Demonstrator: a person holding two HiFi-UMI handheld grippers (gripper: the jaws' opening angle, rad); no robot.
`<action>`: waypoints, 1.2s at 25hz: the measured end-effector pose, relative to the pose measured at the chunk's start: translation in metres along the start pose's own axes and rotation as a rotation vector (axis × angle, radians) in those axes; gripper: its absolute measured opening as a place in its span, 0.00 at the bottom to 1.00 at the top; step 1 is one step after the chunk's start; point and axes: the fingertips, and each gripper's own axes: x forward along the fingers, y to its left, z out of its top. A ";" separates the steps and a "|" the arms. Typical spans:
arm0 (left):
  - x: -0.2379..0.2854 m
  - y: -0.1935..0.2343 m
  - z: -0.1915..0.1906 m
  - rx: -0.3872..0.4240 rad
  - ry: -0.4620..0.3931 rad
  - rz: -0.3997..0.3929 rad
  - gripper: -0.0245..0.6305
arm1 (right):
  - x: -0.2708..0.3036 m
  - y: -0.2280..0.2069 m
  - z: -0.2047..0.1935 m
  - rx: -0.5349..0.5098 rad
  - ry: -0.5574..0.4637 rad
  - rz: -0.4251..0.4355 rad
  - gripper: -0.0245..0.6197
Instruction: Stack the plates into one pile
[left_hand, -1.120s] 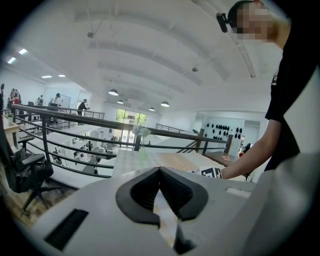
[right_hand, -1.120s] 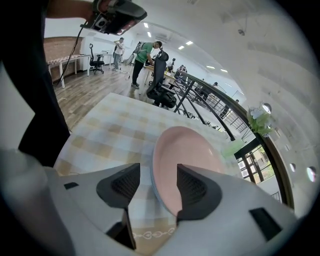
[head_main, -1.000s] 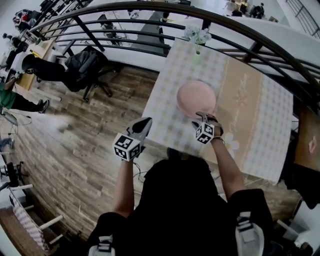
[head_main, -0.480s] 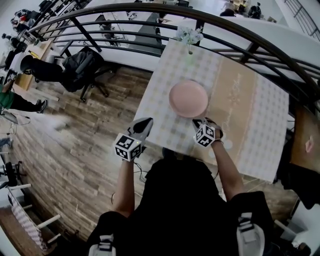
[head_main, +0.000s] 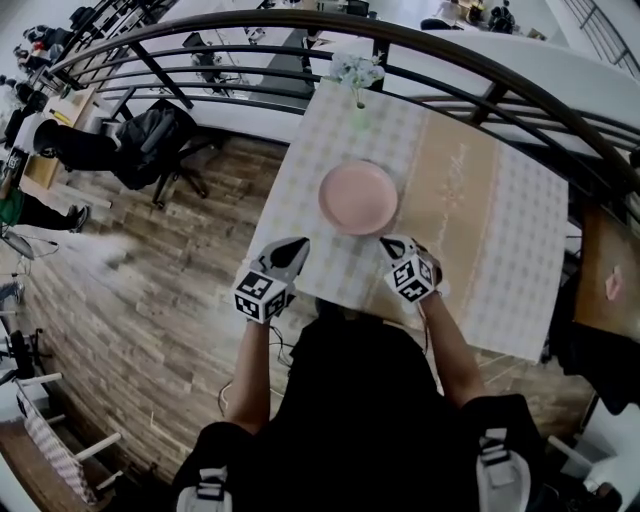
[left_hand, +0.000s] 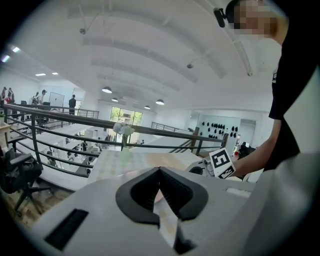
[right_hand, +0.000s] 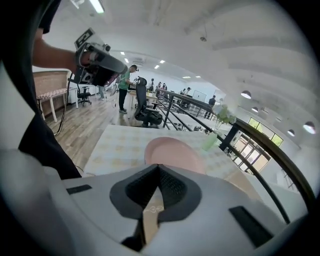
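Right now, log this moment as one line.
pink plates: one pile on table | left gripper: jaws together, empty | right gripper: jaws together, empty

Clothed table (head_main: 500, 240): pink plate (head_main: 358, 197), flower vase (head_main: 358, 100) at far edge.

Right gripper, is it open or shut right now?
Shut. On the right gripper the jaws meet at the tips with nothing between them; the pink plate lies beyond.
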 end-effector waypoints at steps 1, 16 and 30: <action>0.003 -0.004 0.000 -0.001 0.003 -0.001 0.04 | -0.006 -0.002 -0.004 0.013 -0.008 0.004 0.03; 0.045 -0.056 -0.013 0.018 0.065 -0.010 0.04 | -0.074 -0.031 -0.018 0.117 -0.134 -0.005 0.03; 0.065 -0.112 -0.026 0.026 0.069 0.014 0.04 | -0.110 -0.034 -0.056 0.078 -0.176 0.023 0.03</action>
